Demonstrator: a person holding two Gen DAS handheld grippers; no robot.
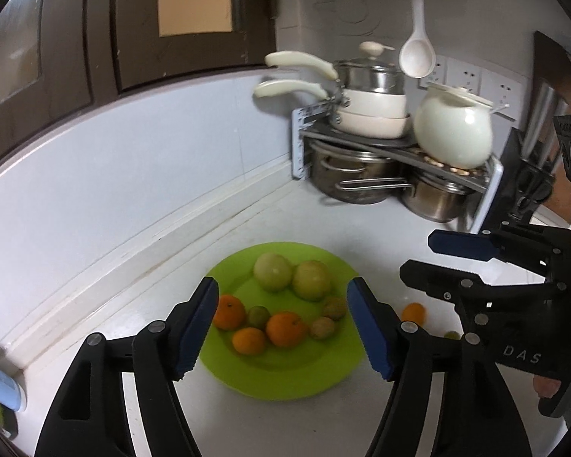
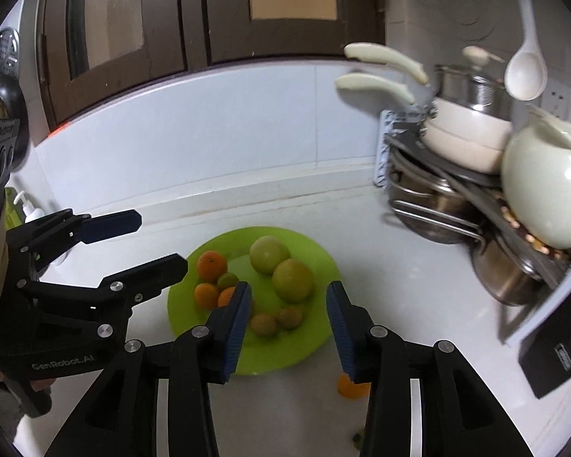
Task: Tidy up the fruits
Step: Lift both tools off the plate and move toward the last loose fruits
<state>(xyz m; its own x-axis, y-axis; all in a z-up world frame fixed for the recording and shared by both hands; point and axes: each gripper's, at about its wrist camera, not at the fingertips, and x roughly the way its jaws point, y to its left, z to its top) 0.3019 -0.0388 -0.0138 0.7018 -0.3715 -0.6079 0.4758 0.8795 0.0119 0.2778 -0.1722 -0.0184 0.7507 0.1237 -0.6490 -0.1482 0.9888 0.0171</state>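
A lime green plate point(image 1: 285, 375) point(image 2: 274, 354) lies on the white counter. It holds two large pale green fruits point(image 1: 273, 271), three oranges point(image 1: 286, 329), a small green fruit point(image 1: 258, 316) and two brownish round fruits point(image 1: 322, 328). One orange point(image 1: 413, 312) point(image 2: 349, 386) and a small green fruit point(image 1: 453, 335) point(image 2: 357, 437) lie on the counter right of the plate. My left gripper point(image 1: 281, 327) point(image 2: 148, 242) is open and empty above the plate's near side. My right gripper point(image 2: 289, 327) point(image 1: 422, 259) is open and empty above the plate's right side.
A corner rack point(image 1: 380, 148) at the back right carries white pans, steel pots point(image 1: 354, 182) and a white jar point(image 1: 453, 129). A white spoon point(image 1: 417, 53) hangs on the wall. A soap pump bottle point(image 2: 28, 209) stands at the left. A dark window frame runs behind the counter.
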